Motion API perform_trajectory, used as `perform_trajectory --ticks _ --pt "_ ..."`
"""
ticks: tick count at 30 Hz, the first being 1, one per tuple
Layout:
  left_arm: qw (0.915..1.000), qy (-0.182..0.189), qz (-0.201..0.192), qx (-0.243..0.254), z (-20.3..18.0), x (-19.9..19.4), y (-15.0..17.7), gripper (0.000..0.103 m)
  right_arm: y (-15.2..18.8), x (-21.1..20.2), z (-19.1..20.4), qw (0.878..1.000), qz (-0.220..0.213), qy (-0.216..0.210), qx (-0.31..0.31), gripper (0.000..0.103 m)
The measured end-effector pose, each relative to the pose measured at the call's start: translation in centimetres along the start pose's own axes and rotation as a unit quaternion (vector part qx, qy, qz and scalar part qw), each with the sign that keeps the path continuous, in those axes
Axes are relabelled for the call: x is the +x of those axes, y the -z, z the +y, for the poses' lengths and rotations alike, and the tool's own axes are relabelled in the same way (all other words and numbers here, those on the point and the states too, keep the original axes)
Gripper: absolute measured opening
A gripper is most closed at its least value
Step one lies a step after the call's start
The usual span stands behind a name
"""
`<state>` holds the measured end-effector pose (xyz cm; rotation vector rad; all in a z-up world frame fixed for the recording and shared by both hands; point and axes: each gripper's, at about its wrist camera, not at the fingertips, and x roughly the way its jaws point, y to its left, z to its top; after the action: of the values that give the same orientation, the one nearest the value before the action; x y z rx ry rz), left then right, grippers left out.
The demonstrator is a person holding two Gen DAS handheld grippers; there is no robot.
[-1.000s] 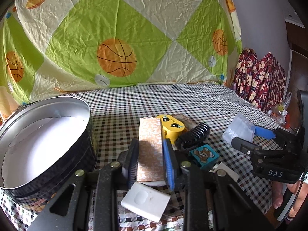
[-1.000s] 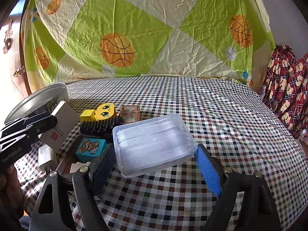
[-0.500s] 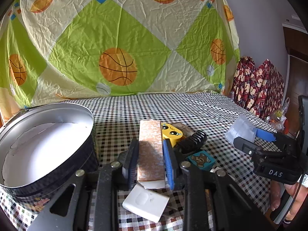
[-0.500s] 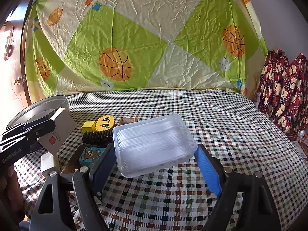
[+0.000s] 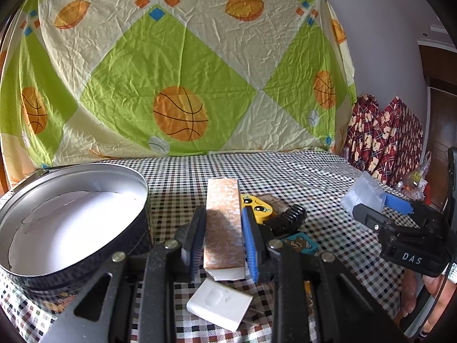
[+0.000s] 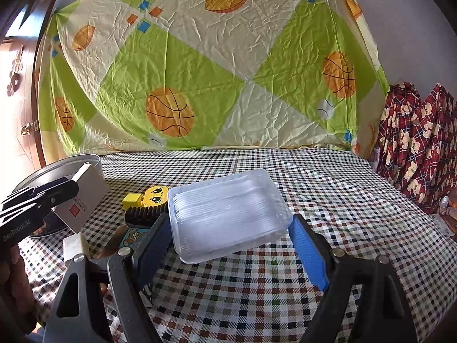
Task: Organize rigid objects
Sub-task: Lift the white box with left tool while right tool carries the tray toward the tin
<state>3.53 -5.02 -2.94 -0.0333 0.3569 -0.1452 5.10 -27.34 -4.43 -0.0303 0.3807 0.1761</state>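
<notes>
Left gripper: my jaws are clamped on the flanks of a narrow copper-patterned box, held clear of the table, its white end flap toward the camera.
Right gripper: my jaws grip a clear plastic tray by its two short sides, lifted off the checkered cloth.
Round tin: open, white inside, standing on the table just to the left of my left gripper.
Objects on table: a yellow face block, a black ribbed piece and a teal bear block lie close together to the right of the held box; the yellow and black pieces appear to touch.
White adapter: flat on the cloth beneath my left gripper.
Relative position: the clear plastic tray is held well to the right of the box, beyond the cluster.
Backdrop: a green and cream basketball-print sheet hangs behind the table.
</notes>
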Motion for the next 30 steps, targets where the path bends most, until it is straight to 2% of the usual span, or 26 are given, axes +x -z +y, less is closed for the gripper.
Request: perform_trajectory --ticks 20,30 --pt "0.9998 -0.008 -0.018 -0.004 0.3 -0.9 0.0 0.025 0.3 -1.4 -0.3 0.998 -0.050 0.033 0.019 0.084" --pt "0.9996 -0.015 -0.023 -0.002 0.6 -1.4 0.1 0.025 0.4 -1.8 -0.3 0.996 -0.063 0.049 0.028 0.084"
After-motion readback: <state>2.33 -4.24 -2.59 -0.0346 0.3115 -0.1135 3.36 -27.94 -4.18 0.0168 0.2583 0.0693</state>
